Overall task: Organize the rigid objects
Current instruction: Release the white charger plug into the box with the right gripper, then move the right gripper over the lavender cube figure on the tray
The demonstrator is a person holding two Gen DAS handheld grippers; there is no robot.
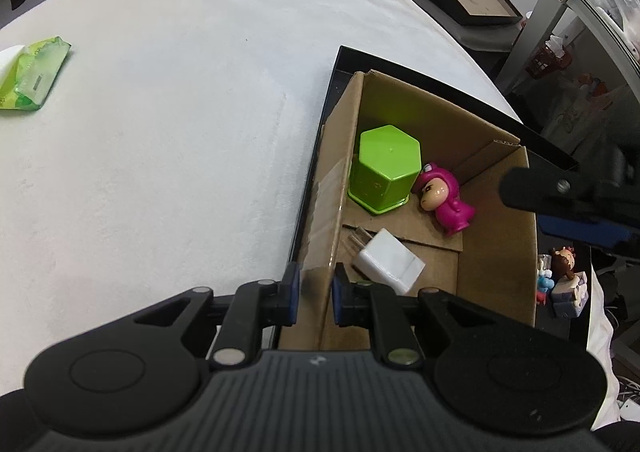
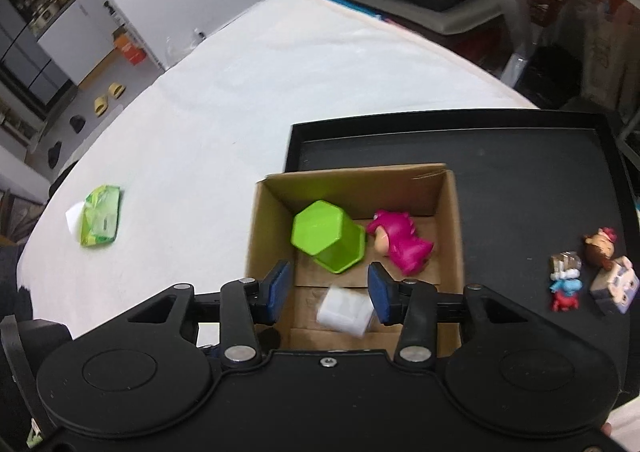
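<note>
A cardboard box [image 1: 496,252] [image 2: 448,211] stands on a black tray [image 2: 520,171] [image 1: 332,91]. Inside lie an upturned green hexagonal cup [image 1: 384,167] [image 2: 326,236], a pink toy figure [image 1: 444,195] [image 2: 400,242] and a white charger plug [image 1: 390,262] [image 2: 346,310]. My left gripper [image 1: 314,294] is shut on the box's left wall. My right gripper [image 2: 330,290] is open and empty just above the box, over the white plug; it also shows in the left wrist view [image 1: 560,191].
Several small toy figures [image 2: 592,272] [image 1: 560,280] lie on the tray right of the box. A green tissue pack [image 1: 32,75] [image 2: 100,219] lies on the white table [image 1: 160,131] at the left. Shelves and framed boards stand beyond the table's far edge.
</note>
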